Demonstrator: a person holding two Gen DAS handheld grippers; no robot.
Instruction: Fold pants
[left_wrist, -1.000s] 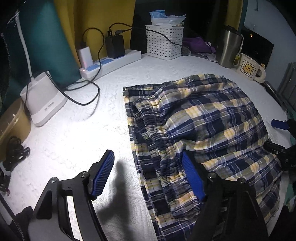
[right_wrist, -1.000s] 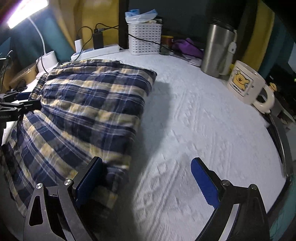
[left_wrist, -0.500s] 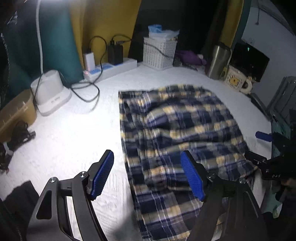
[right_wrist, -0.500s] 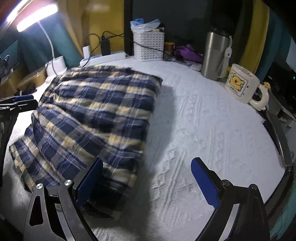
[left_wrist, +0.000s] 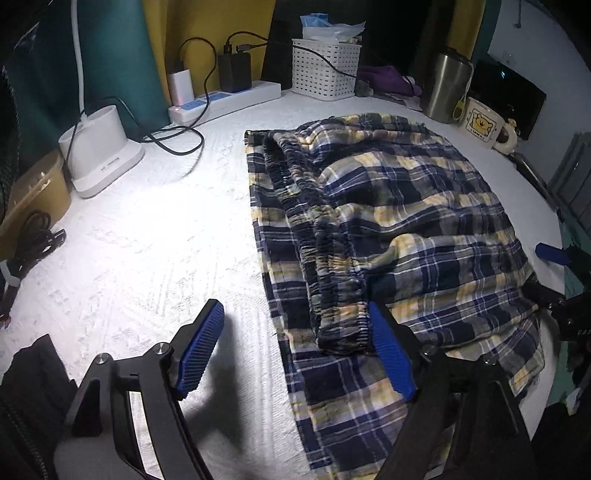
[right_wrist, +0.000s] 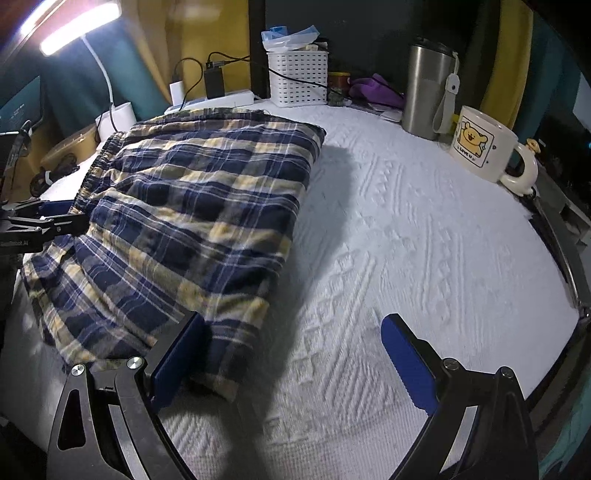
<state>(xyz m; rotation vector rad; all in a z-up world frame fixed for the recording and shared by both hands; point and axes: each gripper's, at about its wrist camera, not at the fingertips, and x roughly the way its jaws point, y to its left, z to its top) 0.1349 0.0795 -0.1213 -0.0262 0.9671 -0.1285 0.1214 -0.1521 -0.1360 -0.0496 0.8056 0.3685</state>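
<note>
The folded plaid pants (left_wrist: 399, 229) lie mid-table (left_wrist: 147, 251), waistband (left_wrist: 325, 258) running from the near edge toward the power strip (left_wrist: 225, 101). Left gripper (left_wrist: 295, 354) is opening, right gripper (right_wrist: 291, 365) gapes (neither pinches cloth). The mug (right_wrist: 480, 142) reads "LOVE U"; the lamp-base lettering is unreadable.

left hand-held gripper (left_wrist: 295, 354) | black frame | ribbed blue pads (silver screws)

Left gripper (left_wrist: 295, 354) pitched down, jaws opening, nothing gripped; right gripper (right_wrist: 295, 362) jaws wide apart.
</note>
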